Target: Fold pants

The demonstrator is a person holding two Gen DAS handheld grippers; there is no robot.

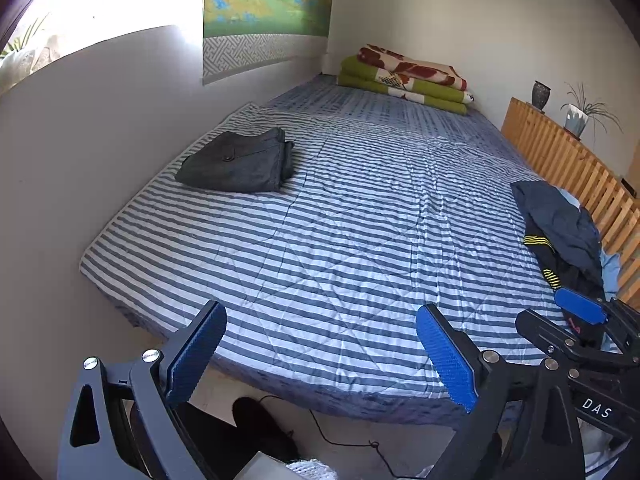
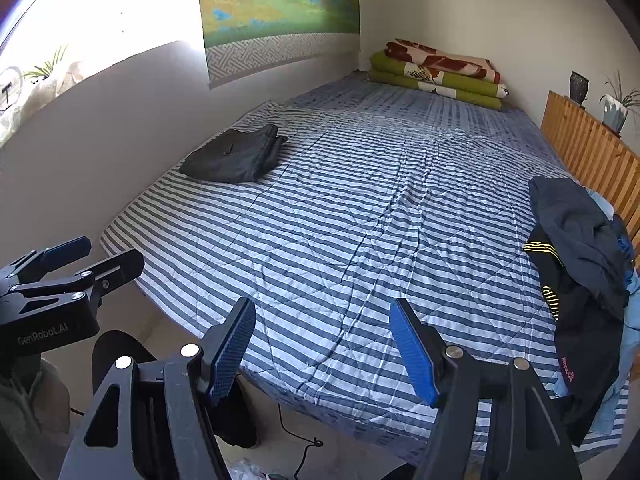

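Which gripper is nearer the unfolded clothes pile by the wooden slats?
Right. The right gripper hangs open over the bed's near edge, next to the pile; the left gripper, also open, sits further along that edge, away from it.

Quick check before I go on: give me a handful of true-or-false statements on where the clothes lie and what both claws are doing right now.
1. The folded dark pants lie on the striped bed near the wall. True.
2. The right claw is shut on a garment. False: its jaws stand open with nothing between them.
3. A loose pile of dark clothes sits at the bed's edge by the wooden slatted board. True.
4. The left claw is pressing on the folded pants. False: it hovers open over the near edge of the bed, far from them.
5. The stacked blankets lie on the floor. False: they sit at the bed's far end.
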